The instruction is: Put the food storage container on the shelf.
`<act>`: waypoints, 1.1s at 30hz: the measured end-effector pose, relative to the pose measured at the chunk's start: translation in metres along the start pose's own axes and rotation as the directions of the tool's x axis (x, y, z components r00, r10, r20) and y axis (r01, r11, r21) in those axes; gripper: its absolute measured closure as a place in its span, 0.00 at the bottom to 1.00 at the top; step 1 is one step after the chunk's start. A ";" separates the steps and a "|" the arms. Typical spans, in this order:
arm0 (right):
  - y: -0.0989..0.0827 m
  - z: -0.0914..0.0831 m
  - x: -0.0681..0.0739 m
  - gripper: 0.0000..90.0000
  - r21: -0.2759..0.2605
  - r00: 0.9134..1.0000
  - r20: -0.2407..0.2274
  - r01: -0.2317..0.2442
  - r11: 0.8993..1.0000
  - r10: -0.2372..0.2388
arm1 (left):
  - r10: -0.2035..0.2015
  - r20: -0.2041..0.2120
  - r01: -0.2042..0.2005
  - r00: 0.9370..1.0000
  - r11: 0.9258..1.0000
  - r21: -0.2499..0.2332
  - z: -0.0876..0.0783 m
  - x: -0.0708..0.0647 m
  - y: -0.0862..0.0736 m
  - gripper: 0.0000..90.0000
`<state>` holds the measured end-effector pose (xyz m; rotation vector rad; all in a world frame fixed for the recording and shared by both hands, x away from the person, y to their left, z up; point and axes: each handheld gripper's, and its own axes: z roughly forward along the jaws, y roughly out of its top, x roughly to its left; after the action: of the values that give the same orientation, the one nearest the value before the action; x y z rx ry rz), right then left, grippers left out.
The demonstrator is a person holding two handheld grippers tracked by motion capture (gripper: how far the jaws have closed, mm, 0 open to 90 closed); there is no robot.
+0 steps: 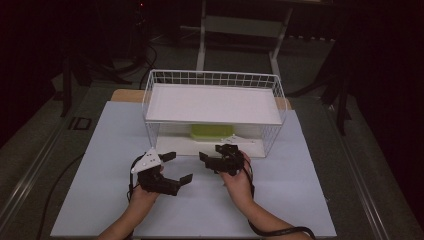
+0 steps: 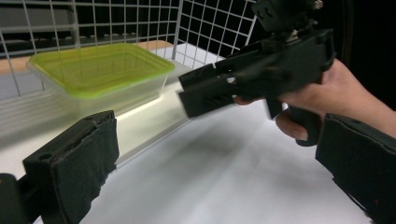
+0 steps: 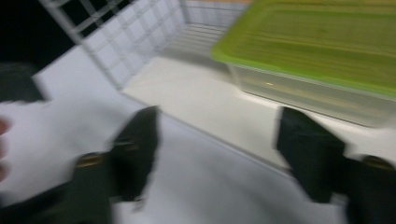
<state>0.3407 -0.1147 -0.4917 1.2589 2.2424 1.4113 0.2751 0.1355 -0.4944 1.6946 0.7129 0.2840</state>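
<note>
Hovering with jaws released, both grippers face the green-lidded container [image 1: 211, 131] under the wire rack's [image 1: 150, 107] shelf.

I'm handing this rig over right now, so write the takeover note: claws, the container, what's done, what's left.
Left claw: open, holding nothing, over the white mat in front of the rack.
Right claw: open, holding nothing, near the rack's open front, pointed toward the container.
Green-lidded container: sits lid on, on the lower shelf of the white wire rack, under its upper white shelf.
Done: nothing gripped yet; both claws are only near the rack.
Left: probably reach in with the right claw, grip the container and bring it out onto the mat.
</note>
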 end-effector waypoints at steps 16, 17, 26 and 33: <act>0.007 -0.039 0.000 0.18 -0.035 0.992 -0.016 0.122 0.992 -0.122 | 0.067 0.067 -0.068 0.995 0.998 0.009 0.005 -0.012 0.023 0.00; 0.007 -0.041 0.000 0.18 -0.036 0.992 -0.019 0.127 0.991 -0.128 | 0.059 0.076 -0.060 0.995 0.998 0.007 0.004 -0.012 0.024 0.00; 0.001 -0.070 -0.003 0.18 -0.059 0.991 -0.039 0.126 0.990 -0.128 | 0.029 0.113 -0.030 0.993 0.999 0.010 -0.008 -0.015 0.028 0.00; -0.009 -0.083 -0.011 0.18 -0.060 0.991 -0.028 0.132 0.989 -0.134 | 0.033 0.099 -0.033 0.995 0.999 0.003 -0.025 -0.017 0.024 0.00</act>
<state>0.2951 -0.1776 -0.4583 1.0550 2.2429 1.4451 0.2555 0.1430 -0.4625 1.7139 0.6138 0.2200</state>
